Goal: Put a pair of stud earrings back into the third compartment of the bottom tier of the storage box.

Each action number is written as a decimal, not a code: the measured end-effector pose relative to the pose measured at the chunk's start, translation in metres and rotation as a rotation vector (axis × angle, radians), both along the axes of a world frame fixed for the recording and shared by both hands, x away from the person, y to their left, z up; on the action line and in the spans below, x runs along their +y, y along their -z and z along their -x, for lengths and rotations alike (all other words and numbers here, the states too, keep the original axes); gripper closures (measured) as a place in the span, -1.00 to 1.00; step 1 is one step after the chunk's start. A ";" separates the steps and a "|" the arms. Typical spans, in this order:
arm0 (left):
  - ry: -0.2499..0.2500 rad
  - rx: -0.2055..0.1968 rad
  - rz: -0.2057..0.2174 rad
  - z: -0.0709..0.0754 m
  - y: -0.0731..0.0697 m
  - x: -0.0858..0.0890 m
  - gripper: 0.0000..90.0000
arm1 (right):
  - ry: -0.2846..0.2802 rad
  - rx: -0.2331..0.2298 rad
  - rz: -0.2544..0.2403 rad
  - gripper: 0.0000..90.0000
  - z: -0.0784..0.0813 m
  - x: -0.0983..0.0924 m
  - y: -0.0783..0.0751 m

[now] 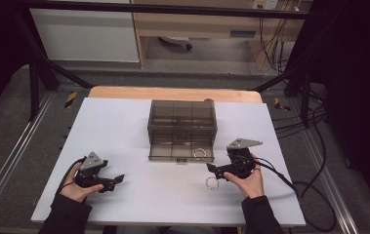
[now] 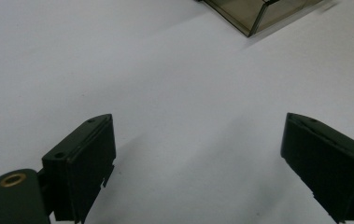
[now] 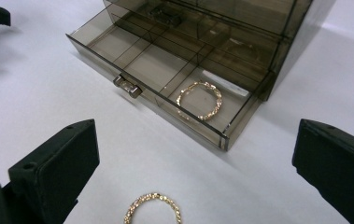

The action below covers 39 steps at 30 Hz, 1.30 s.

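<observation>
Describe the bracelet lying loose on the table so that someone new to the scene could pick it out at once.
Start at the smoky drawer box on the white table, its bottom drawer pulled open. Just in front of it, between the open right gripper's jaws, lies the gold bracelet. Its twin bracelet sits inside the drawer; this one lies on the bare table.

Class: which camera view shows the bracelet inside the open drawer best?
The right gripper view: the bracelet lies close and sharp in the drawer's corner compartment. The high view shows it as a small pale ring. The left gripper view catches a corner of the box.
</observation>
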<state>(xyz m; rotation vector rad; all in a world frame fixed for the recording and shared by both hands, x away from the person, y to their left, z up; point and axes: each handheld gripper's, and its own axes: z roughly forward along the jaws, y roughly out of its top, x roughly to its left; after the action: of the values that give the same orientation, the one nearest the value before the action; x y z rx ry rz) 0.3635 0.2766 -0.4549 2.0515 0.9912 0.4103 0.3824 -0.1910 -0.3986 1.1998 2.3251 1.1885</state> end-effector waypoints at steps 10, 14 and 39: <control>-0.001 0.000 0.000 0.000 0.000 0.000 -0.78 | 0.015 0.027 -0.006 -0.98 0.011 -0.013 0.010; 0.001 0.000 -0.001 0.000 0.000 0.000 -0.78 | 0.003 0.039 -0.008 -0.96 0.016 -0.012 0.016; 0.003 -0.001 0.006 0.001 -0.001 0.000 -0.78 | -0.120 0.109 -0.012 -0.18 0.032 0.003 0.040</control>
<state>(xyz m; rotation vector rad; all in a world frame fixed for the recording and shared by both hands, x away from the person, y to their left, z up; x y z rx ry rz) 0.3629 0.2763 -0.4541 2.0471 0.9874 0.4069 0.3508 -0.1878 -0.4387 1.1707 2.5055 1.2055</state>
